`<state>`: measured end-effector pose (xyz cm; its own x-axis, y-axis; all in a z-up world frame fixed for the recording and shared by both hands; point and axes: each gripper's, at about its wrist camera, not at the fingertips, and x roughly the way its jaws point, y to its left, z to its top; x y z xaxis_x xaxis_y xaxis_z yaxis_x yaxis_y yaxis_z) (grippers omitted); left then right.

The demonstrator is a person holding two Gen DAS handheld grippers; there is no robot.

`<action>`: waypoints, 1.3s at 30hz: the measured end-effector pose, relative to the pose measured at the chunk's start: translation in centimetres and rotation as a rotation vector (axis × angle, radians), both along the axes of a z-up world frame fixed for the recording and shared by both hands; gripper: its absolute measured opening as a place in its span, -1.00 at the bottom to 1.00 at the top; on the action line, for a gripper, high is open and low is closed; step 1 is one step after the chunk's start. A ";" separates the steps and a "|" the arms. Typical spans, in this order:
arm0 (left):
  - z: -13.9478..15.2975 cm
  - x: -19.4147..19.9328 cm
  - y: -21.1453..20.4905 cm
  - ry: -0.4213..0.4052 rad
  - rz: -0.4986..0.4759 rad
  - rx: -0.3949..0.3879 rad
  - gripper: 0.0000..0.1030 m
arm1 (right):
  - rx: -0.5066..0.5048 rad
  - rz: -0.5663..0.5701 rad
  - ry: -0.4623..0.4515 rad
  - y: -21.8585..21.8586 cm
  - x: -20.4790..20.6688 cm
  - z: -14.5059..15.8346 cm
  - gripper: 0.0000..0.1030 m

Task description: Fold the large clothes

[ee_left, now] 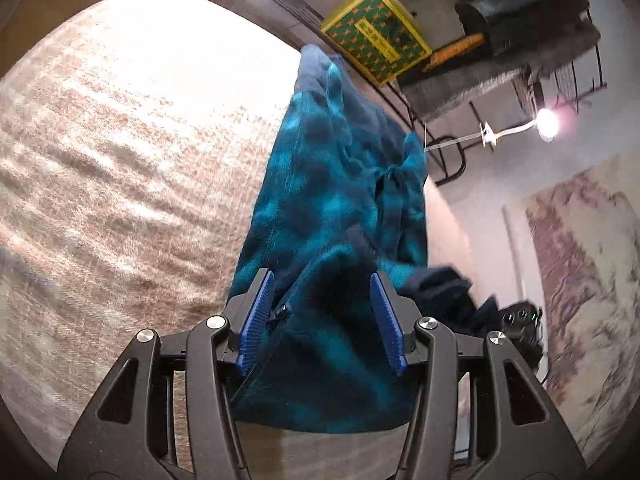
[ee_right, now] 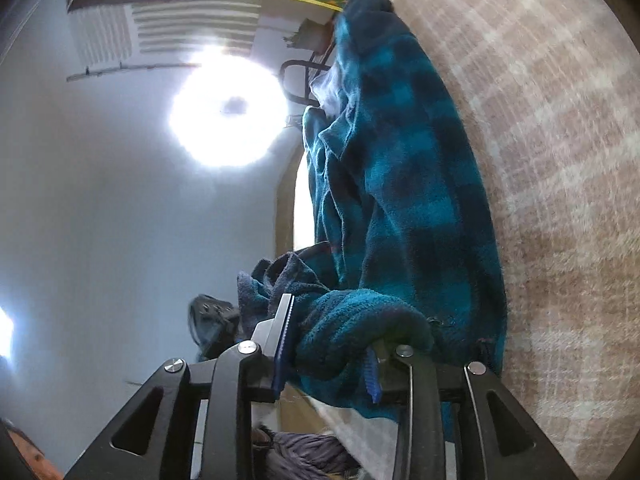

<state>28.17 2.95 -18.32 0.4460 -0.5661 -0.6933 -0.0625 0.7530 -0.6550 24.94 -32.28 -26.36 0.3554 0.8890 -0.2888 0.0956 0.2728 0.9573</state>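
Note:
A teal and dark blue checked fleece garment (ee_left: 332, 184) hangs stretched in the air over a beige plaid bed cover (ee_left: 120, 152). My left gripper (ee_left: 322, 280) has its blue pads wide apart with a thick fold of the fleece between them. My right gripper (ee_right: 332, 324) also has the fleece (ee_right: 404, 200) bunched between its pads and draped over the right finger. The right gripper's black body (ee_left: 520, 316) shows at the lower right of the left wrist view. The left gripper's body (ee_right: 212, 320) shows in the right wrist view.
The beige plaid cover (ee_right: 552, 160) fills one side of both views. A yellow and green patterned box (ee_left: 376, 32), a rack with folded clothes (ee_left: 520, 20) and a bright lamp (ee_left: 546, 122) stand beyond the bed. A grey knitted item (ee_right: 304, 456) lies below the right gripper.

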 end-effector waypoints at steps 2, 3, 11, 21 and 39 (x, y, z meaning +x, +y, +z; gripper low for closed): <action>-0.3 0.0 -0.5 0.002 -0.020 0.016 -0.02 | 0.079 -0.027 0.031 -0.5 0.1 -0.8 0.08; -0.3 0.0 -0.7 0.000 -0.027 0.022 -0.02 | 0.104 -0.049 0.040 -0.8 0.2 -0.9 0.57; 0.1 0.1 -1.5 -0.065 -0.097 0.111 -0.03 | -0.205 -0.072 -0.114 -2.0 0.0 3.3 0.40; -1.8 1.9 -3.8 -0.117 -0.223 0.231 -0.03 | -0.700 0.086 -0.280 1.7 -2.0 3.2 0.18; -3.6 4.1 -2.1 -0.014 -0.087 0.180 -0.85 | -0.761 0.065 -0.244 2.3 0.6 3.6 -0.89</action>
<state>32.27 0.86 -21.96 0.4111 -0.4708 -0.7806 0.0163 0.8600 -0.5101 25.52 -30.01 -22.76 0.4408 0.5001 -0.7454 -0.1306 0.8573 0.4980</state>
